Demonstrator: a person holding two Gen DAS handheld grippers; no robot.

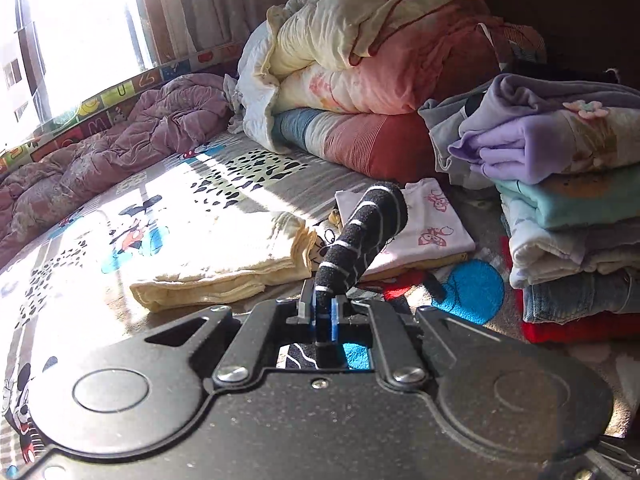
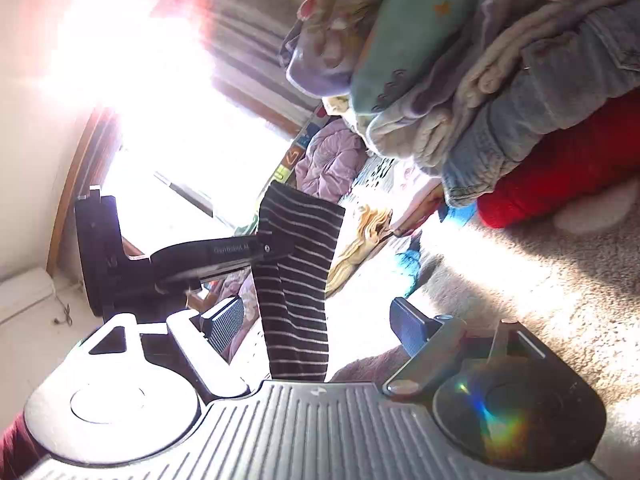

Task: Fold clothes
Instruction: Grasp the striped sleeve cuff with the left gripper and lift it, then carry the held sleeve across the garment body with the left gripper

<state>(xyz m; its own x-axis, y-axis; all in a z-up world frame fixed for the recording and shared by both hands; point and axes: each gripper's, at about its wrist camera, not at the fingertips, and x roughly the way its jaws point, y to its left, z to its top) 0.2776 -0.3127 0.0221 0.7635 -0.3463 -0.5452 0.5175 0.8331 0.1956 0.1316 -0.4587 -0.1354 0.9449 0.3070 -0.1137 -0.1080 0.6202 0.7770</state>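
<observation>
The left claw [image 1: 324, 316] is clamped tight, pointing downward. The right claw [image 2: 320, 320], apparently rolled sideways, has its jaws spread wide.

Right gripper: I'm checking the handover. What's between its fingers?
In the right wrist view, the striped sock hangs between the open right gripper fingers, untouched.

Definitely a bedroom in someone's home. There's a bed with a cartoon-mouse sheet [image 1: 132, 216], a rumpled pink-purple blanket [image 1: 120, 148] shoved against the edge, and a big rolled-up quilt [image 1: 360, 44] sitting on a striped pillow [image 1: 352, 140]. Sunlight pours through a window [image 1: 80, 28] with curtains [image 1: 188, 4] (it's blown out pretty hard). A stack of folded clothes [image 1: 572, 208] sits on the bed, kid-sized prints by the look of it, plus a colourful alphabet-pattern border [image 1: 120, 92] along the far side.
</observation>
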